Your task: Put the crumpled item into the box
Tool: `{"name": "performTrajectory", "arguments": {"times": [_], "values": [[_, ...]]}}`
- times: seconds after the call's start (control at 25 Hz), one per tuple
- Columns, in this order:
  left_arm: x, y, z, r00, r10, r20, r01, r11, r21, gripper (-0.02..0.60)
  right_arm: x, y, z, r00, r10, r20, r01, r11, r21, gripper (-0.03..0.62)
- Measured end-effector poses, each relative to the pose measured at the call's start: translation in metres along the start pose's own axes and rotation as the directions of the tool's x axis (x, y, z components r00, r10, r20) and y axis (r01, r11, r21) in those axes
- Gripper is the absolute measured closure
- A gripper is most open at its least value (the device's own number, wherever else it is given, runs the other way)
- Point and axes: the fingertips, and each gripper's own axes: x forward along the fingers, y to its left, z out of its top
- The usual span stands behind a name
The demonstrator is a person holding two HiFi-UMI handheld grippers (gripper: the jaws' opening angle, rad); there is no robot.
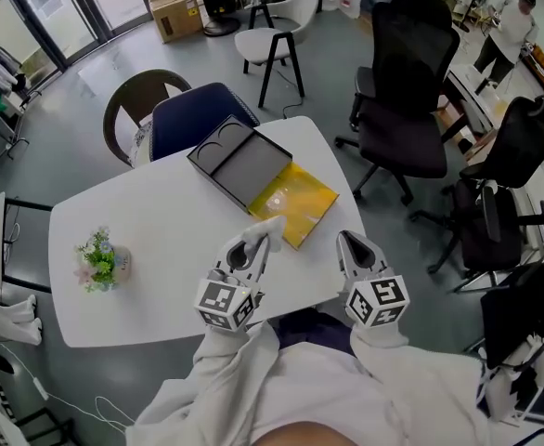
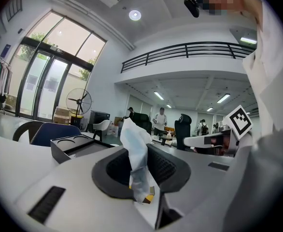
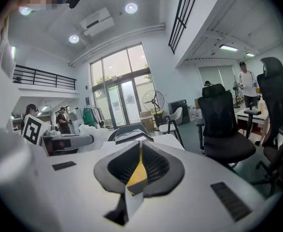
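A white crumpled item [image 1: 271, 224] sticks up from the tips of my left gripper [image 1: 261, 238], which is shut on it above the table's near edge. In the left gripper view the crumpled item [image 2: 134, 151] stands upright between the dark pads. Just beyond it lies the open black box [image 1: 239, 163] with round recesses, and a yellow part [image 1: 302, 204] joins it on the near right. The box [image 2: 77, 146] shows to the left in the left gripper view. My right gripper [image 1: 346, 241] hovers to the right, level with the left one, shut and empty [image 3: 140, 151].
The white table [image 1: 161, 240] carries a small potted plant [image 1: 100, 260] at its left. A blue chair [image 1: 198, 119] and a brown chair [image 1: 137, 100] stand behind it. Black office chairs [image 1: 407, 91] stand to the right, and a person [image 1: 504, 31] is far off.
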Motion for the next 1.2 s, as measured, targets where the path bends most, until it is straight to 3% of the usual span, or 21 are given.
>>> {"name": "performTrajectory", "arguments": {"times": [0.4,0.84,1.04,1.2], "values": [[0.035,0.008,-0.004,0.999,0.027,-0.042,-0.026,0.999,0.018,0.502,0.021,-0.021,-0.003,0.999,0.049,-0.016,-0.049,0.999,-0.007,0.554],[0.077,0.025,-0.029,0.988,-0.022,-0.15,0.017,0.999,-0.033,0.502,0.029,-0.025,-0.018,0.996,0.074,-0.05,-0.073,0.997,0.014,0.554],[0.107,0.023,-0.046,0.961,-0.077,-0.266,0.08,0.997,0.001,0.502,0.029,-0.027,-0.021,0.995,0.073,-0.061,-0.072,0.997,0.023,0.554],[0.127,0.021,-0.062,0.92,-0.099,-0.379,0.113,0.993,0.016,0.502,0.029,-0.027,-0.023,0.995,0.076,-0.07,-0.074,0.997,0.027,0.554]]}}
